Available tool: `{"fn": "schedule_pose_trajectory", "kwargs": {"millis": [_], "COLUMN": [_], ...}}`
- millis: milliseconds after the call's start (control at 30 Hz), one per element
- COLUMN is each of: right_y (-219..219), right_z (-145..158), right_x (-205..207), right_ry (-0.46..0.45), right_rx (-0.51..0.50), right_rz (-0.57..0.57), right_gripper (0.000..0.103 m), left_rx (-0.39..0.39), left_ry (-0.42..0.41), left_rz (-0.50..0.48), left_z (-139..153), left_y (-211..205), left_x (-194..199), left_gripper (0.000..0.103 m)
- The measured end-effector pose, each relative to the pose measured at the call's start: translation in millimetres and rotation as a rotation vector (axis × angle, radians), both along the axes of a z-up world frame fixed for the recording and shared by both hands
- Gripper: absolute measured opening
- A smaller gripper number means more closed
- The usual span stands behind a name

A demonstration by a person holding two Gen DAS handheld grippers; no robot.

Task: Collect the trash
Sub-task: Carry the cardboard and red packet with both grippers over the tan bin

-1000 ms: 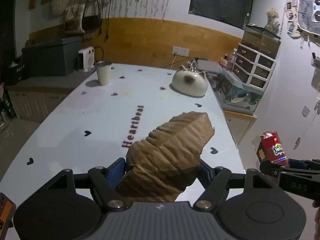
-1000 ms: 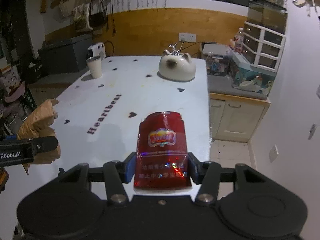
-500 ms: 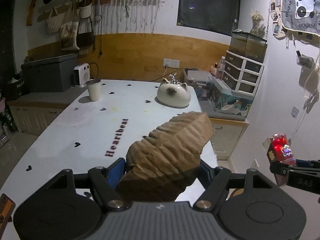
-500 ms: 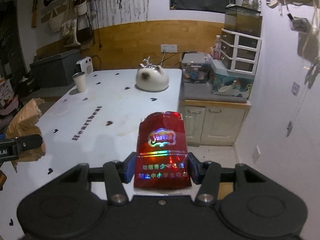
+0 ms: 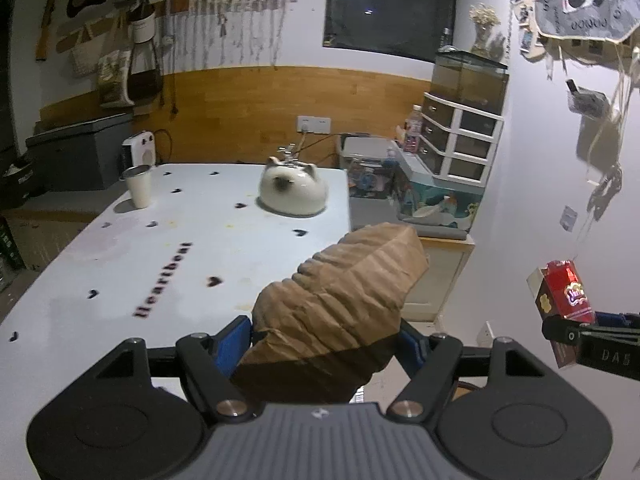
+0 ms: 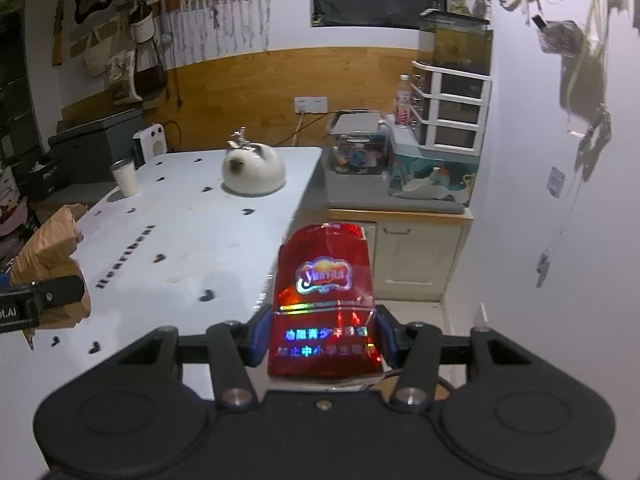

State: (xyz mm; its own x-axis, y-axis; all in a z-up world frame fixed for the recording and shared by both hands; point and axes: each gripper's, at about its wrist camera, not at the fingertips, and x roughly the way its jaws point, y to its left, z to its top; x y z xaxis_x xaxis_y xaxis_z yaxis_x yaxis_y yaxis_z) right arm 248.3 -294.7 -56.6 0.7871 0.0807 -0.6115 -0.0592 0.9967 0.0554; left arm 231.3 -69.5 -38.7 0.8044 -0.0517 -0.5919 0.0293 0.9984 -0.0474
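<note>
1. task status, picked up: two pieces of trash are off the table (image 5: pixel 100 264) and in hand, namely a crumpled brown paper bag (image 5: pixel 340 300) and a red cigarette pack (image 6: pixel 326 300). judged from this, the gathering step for these two items is done.

2. task status, outstanding: neither item is deposited. no bin or trash container shows in either view, so where they go cannot be told. judged remaining: carry both to a container and release.

3. task status, table: beyond the jaws, the tabletop bears only a white cup (image 5: pixel 138 186) and a white animal-shaped kettle (image 5: pixel 292 192); neither reads as trash. no loose litter shows on the visible surface.

4. left gripper (image 5: pixel 326 338): jaws set fairly wide, with the blue pads pressed against either flank of the paper bag. the bag fills the gap between them, and its creased upper end projects forward and to the right past the fingertips. nothing else touches the jaws.

5. right gripper (image 6: pixel 322 334): jaws at a moderate width, clamped on the lower part of the cigarette pack, one blue pad on each side edge. the pack stands upright between them, printed face to the camera, with the top flap ahead of the fingertips.

6. relation of the pair: in the left wrist view the pack sits well off to the right of the left jaws; in the right wrist view the bag sits well off to the left of the right jaws. the two loads are apart, not touching.
</note>
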Motion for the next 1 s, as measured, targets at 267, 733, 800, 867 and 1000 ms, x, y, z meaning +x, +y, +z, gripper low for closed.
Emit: {"fn": "schedule_pose_trajectory", "kwargs": {"millis": [267,733,800,867,1000], "right_y": [-69.1,-162.4,-172.5,-182.3,-197.8], "right_z": [-7.4,-39.9,-48.6,-60.6,-91.7], "right_x": [15.8,45.7,49.3,52.5,62.2], "right_ry": [0.009,0.089,0.114,0.146,0.227], "right_rx": [-0.004,0.001,0.007,0.012,0.027], "right_rz": [-0.034,-0.134,-0.157,-0.182,-0.23], "right_gripper": [0.054,0.054,0.054,0.054,0.054], "left_rx": [0.0,-0.004,-0.012,-0.023,-0.043], "left_ry": [0.024,0.135,0.171,0.218,0.328], "left_rz": [-0.039,-0.176,-0.199,-0.222,-0.257], "left_z": [-13.3,-57.4,-69.6,-84.6,-121.6], "left_y": [-71.0,-169.4,-177.9,-187.2,-205.8], "left_x": [27.0,83.6,92.3,103.4,126.9], "left_gripper": [0.075,0.075,0.075,0.075,0.075]}}
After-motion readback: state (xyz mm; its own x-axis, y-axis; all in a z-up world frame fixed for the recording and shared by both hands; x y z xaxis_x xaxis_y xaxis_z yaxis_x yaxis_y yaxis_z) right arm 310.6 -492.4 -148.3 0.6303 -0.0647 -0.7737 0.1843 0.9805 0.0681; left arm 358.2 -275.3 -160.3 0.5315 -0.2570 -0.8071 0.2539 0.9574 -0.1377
